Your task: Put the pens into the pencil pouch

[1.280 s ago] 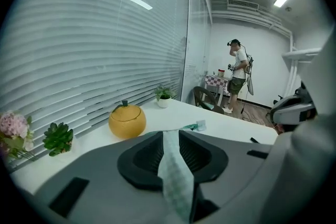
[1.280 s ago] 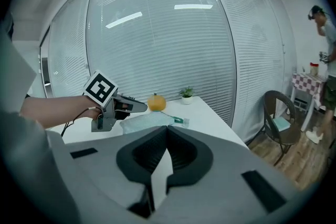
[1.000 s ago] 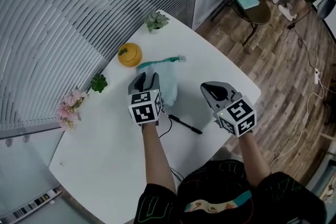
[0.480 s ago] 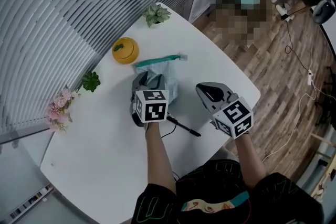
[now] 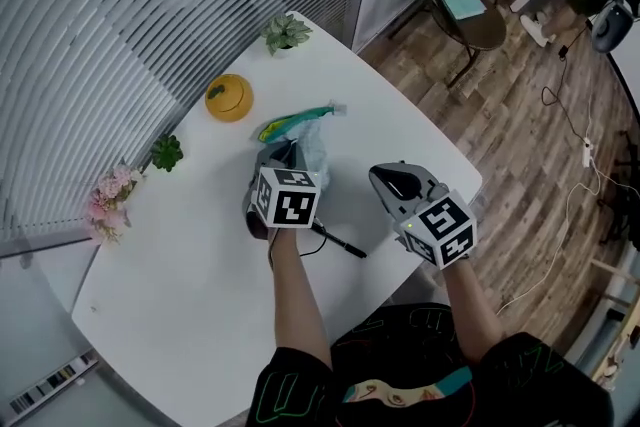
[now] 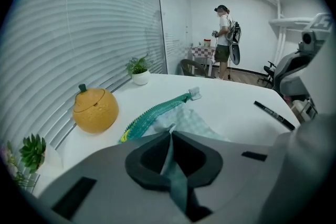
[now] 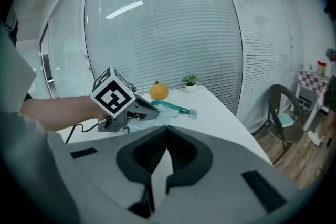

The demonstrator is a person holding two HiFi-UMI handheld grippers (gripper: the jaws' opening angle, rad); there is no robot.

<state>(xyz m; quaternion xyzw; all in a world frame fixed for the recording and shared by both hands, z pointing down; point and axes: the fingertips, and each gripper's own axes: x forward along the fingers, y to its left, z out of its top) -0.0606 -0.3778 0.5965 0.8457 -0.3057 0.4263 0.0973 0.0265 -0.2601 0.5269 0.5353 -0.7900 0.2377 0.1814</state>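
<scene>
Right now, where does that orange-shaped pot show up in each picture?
Head view: orange-shaped pot, upper left of centre.
Left gripper view: left of centre, to the left of the pencil pouch.
Right gripper view: small, near the centre.
Shared landmark: the small potted plant just beyond it.

Bright ceiling light, fisheye-warped edges

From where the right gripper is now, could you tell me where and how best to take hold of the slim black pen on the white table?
I would take the slim black pen at mid-barrel, from above, jaws across its length: it lies flat on the white table, so only top and sides are open. The right gripper, shut and empty, must open first.
</scene>
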